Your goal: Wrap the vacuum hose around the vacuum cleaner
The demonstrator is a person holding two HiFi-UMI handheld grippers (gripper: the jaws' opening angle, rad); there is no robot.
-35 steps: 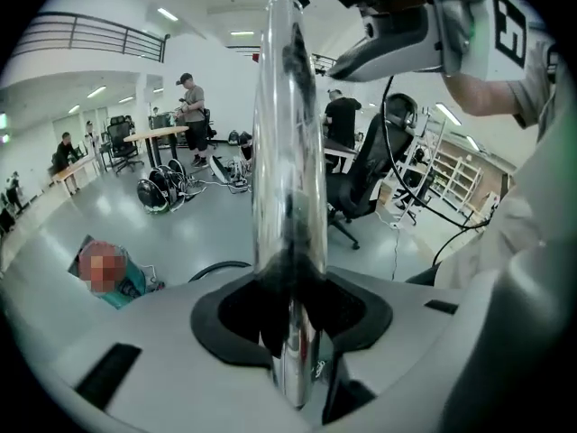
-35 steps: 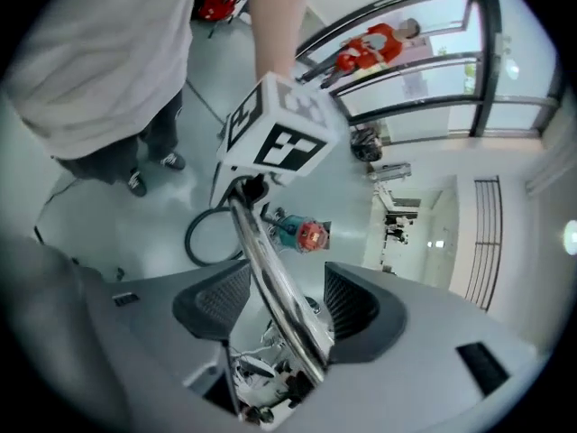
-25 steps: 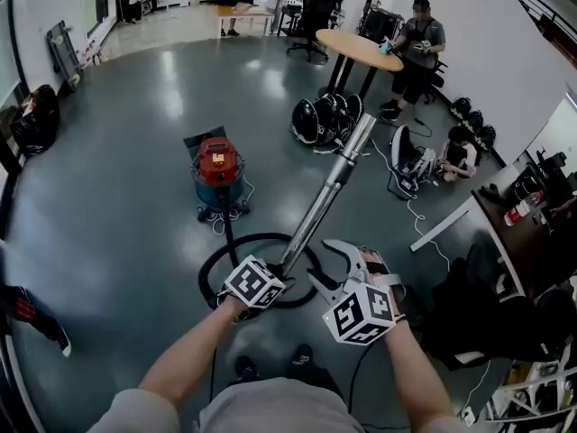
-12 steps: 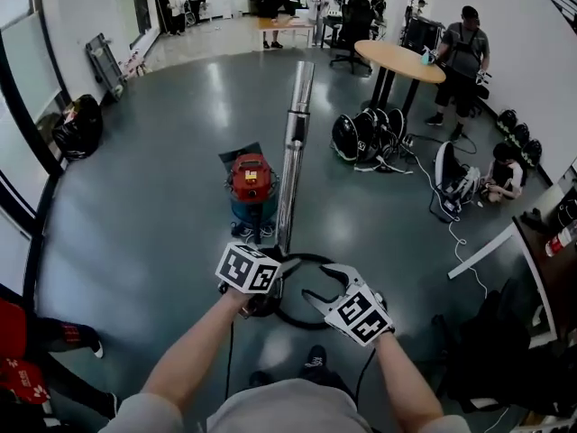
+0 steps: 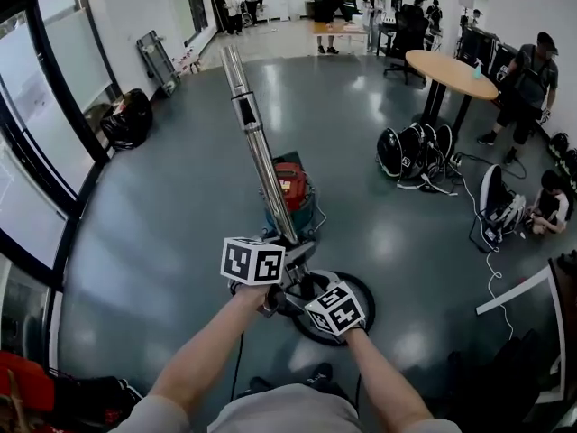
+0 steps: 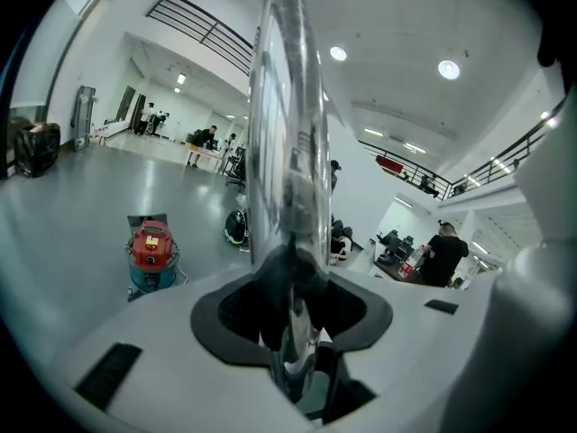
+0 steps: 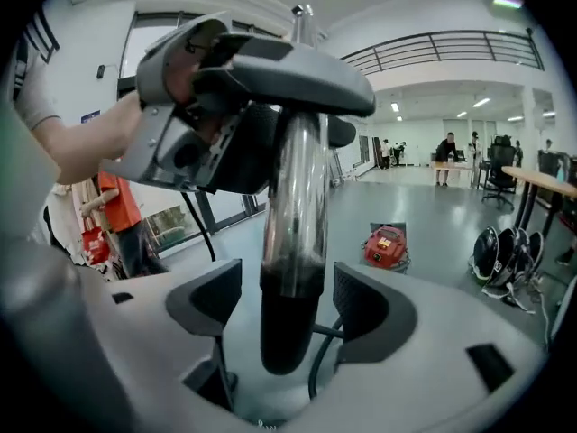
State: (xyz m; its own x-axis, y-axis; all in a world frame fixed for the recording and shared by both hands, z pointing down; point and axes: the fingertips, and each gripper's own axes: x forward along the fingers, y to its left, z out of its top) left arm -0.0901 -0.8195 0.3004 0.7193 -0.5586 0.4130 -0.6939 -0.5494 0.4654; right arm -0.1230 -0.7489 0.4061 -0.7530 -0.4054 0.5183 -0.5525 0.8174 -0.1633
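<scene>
Black vacuum hose [image 5: 368, 305] lies looped on the grey floor [image 5: 162, 224] beneath both grippers, near the red-topped teal vacuum cleaner [image 5: 290, 188], whose yellow label [image 6: 151, 238] is too small to read. Left gripper [image 6: 290, 309] is clamped on the chrome wand tube [image 5: 251, 133], which tilts upward. Right gripper [image 7: 287, 300], its jaws just opening, straddles the wand's black end without touching it.

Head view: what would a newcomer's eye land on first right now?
The long shiny metal wand rising up the middle, clamped near its base by the left gripper. The right gripper sits just below; its jaws have just been opening and straddle the wand's dark end without pressing. Behind it stands the red vacuum cleaner.
</scene>
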